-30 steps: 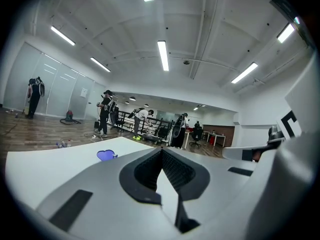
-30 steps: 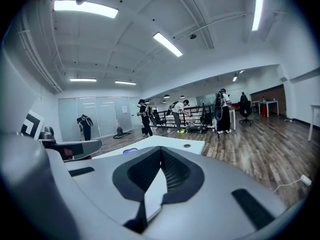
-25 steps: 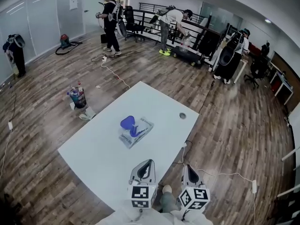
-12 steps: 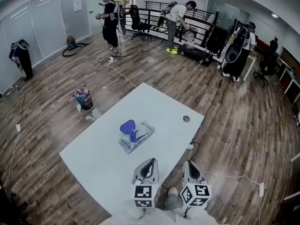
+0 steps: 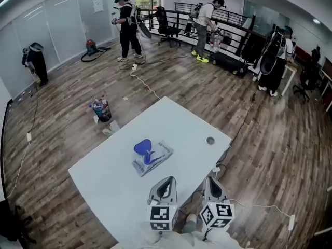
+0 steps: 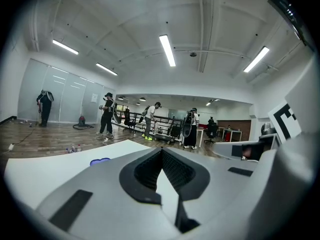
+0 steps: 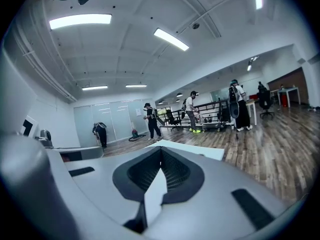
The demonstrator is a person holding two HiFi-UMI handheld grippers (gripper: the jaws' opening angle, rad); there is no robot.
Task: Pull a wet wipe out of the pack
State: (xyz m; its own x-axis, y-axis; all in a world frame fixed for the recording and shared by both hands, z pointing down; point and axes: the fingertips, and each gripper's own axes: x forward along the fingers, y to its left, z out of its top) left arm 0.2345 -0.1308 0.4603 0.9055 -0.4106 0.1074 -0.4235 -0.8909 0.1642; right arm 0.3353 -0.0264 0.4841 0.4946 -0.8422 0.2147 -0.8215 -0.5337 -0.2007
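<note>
The wet wipe pack [image 5: 153, 158] lies flat in the middle of the white table [image 5: 104, 180], its blue lid [image 5: 142, 147] flipped open towards the far side. Both grippers hover side by side over the table's near edge, short of the pack. My left gripper [image 5: 166, 180] is shut and empty, pointing at the pack. In the left gripper view its jaws [image 6: 161, 152] meet, and the blue lid [image 6: 100, 161] shows low on the left. My right gripper [image 5: 210, 180] sits to the right, shut and empty [image 7: 161, 151]. It faces the table's far corner [image 7: 200, 152].
A round cable hole [image 5: 210, 140] is near the table's right corner. A bucket of bottles [image 5: 101, 109] stands on the wood floor to the left, beside a cable [image 5: 142, 82]. People [image 5: 127, 19] work far behind, by the railing.
Both grippers have moved forward together, and the pack now lies closer in front of them. Their jaws have stayed shut.
</note>
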